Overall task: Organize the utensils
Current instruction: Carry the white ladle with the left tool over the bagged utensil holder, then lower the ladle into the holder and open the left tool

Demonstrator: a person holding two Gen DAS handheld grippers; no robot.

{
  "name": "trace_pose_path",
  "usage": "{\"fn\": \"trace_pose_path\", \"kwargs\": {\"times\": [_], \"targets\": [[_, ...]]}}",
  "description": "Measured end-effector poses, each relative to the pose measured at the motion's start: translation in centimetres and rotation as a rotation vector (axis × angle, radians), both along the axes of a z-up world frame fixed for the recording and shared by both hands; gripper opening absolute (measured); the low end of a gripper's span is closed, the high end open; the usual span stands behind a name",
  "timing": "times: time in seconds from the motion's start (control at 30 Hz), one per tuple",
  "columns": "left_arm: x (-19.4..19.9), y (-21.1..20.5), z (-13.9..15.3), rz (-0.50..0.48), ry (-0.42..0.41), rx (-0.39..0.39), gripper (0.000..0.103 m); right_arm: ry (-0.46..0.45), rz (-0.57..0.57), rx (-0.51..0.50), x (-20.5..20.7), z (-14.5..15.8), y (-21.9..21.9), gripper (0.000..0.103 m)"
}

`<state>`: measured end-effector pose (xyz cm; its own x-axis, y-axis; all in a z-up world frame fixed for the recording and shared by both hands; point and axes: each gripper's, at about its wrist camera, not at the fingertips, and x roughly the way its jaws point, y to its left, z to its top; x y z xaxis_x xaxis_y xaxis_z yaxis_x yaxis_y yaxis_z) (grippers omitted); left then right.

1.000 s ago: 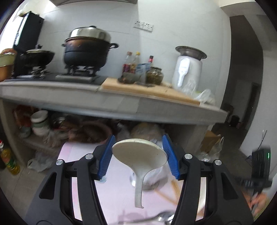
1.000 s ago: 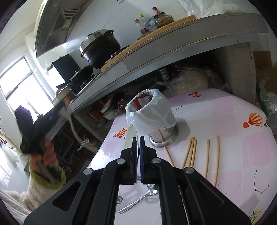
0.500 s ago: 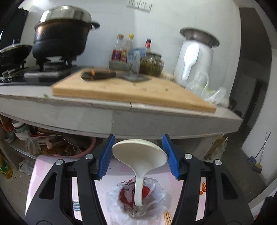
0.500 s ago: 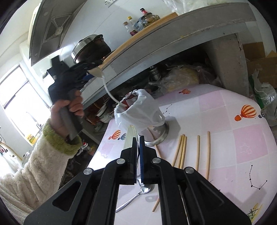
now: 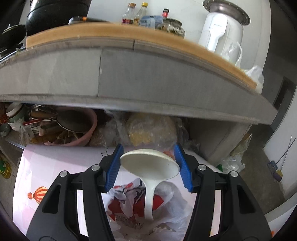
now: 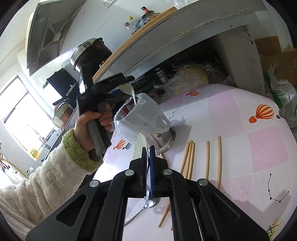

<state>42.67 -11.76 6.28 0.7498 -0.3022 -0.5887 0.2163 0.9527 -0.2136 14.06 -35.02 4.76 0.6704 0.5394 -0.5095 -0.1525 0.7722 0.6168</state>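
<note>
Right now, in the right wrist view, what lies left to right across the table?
Sleeve → left gripper with ladle → bagged holder → chopsticks → balloon print.

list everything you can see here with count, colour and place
ladle: one, white, held by its bowl in the left gripper, handle tip down in the bagged holder
holder: one, metal, lined with a white bag, on the table
chopsticks: several, wooden, loose on the table right of the holder
spoon: one, metal, on the table under the right gripper
table: one, pink check with balloon prints
counter: one, grey, behind the table
board: one, wooden, on the counter
bottles: a few, on the counter
kettle: one, white, on the counter
left gripper: black, blue pads
right gripper: black, shut on a thin pale object I cannot identify
</note>
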Motion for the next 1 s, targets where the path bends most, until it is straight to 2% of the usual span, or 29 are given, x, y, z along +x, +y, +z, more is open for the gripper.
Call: {"fn": "trace_pose_path", "kwargs": {"times": [0.3,0.53,0.77,1.0], "targets": [[-1.3,-1.1,-1.0,-0.022,-0.026,0.099,0.054,0.002,-0.006,0.011,0.1,-0.1,-0.3,0.003],[-2.1,-0.7,-0.9,-0.024,-0.03,0.134,0.054,-0.002,-0.005,0.013,0.0,0.2,-0.5,0.003],[-3.3,-0.3,-0.4,-0.007,-0.037,0.214,0.056,-0.007,-0.003,0.008,-0.2,0.5,-0.4,0.003],[-3.9,1.5,-0.2,0.04,-0.03,0.246,0.056,-0.02,-0.004,-0.01,-0.7,1.2,-0.2,0.003]]}}
